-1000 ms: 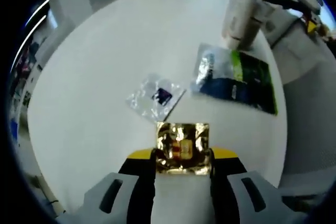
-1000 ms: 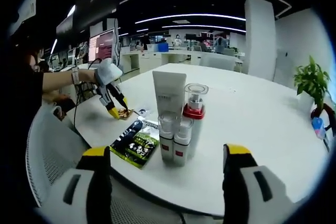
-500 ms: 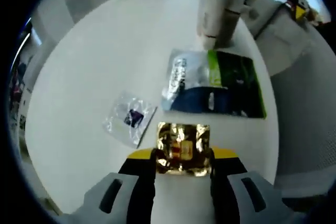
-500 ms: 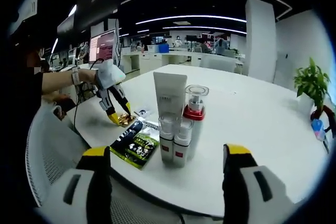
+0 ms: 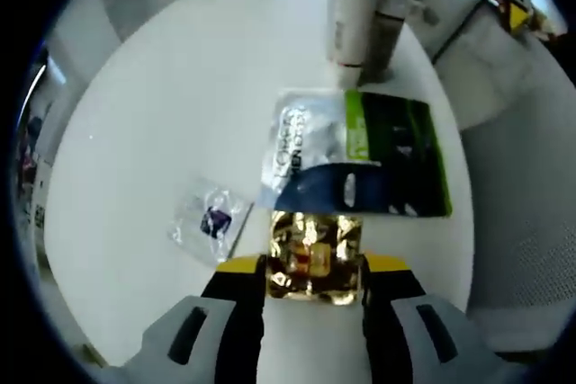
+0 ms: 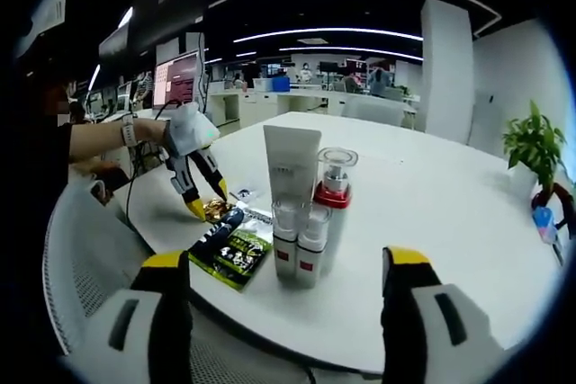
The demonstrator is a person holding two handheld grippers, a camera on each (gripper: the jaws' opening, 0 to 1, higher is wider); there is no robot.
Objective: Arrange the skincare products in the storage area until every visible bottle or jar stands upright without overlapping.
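My left gripper (image 5: 314,267) is shut on a gold foil sachet (image 5: 315,254), held just above the white round table (image 5: 180,114). Right ahead of it lies a flat green, dark and silver pouch (image 5: 360,164). A small clear sachet (image 5: 211,222) with a purple patch lies to its left. A white tube (image 6: 292,164), a red-collared pump bottle (image 6: 334,188) and two small bottles (image 6: 301,242) stand upright together. My right gripper (image 6: 286,290) is open, held near the table's edge in front of that cluster. In the right gripper view the left gripper (image 6: 205,197) holds the gold sachet (image 6: 214,209) beside the pouch (image 6: 231,248).
A potted plant (image 6: 538,146) stands at the table's far right side. A person's sleeve and arm (image 6: 99,141) reach in from the left. A mesh chair (image 5: 522,222) sits beside the table. Office desks and screens fill the background.
The left gripper has carried the gold sachet closer to the green pouch, and the clear sachet now lies to its left. The right gripper has not moved.
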